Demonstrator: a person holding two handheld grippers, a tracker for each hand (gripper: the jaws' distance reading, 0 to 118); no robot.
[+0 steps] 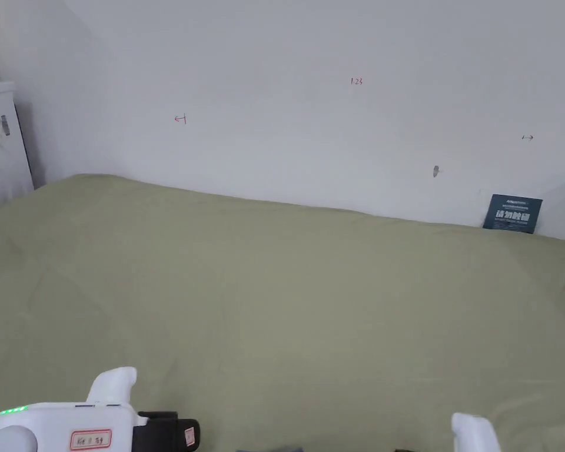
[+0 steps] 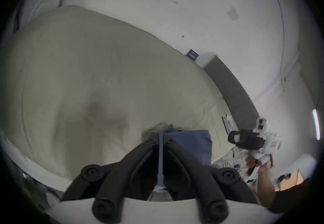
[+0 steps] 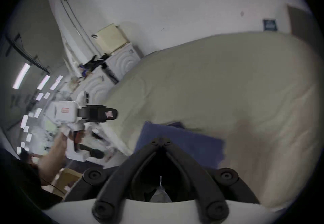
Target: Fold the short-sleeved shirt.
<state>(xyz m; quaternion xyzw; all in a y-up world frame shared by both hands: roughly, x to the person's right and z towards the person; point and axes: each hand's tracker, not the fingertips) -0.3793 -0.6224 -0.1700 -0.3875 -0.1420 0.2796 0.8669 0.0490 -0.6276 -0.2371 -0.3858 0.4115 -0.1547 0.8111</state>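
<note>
While I hold the shirt at the bed's near edge | left gripper pinches blue cloth | right gripper pressed together, seemingly on it | soft, light; grip hems.

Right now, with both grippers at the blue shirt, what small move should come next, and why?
Probably carry the left gripper forward over the bed: its jaws pinch an edge of the blue shirt, while the right gripper sits closed at the fabric, grip unclear.

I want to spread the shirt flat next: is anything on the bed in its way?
Nothing visible does: the green bedspread lies bare from the blue shirt, pinched in the left gripper, to the wall.
</note>
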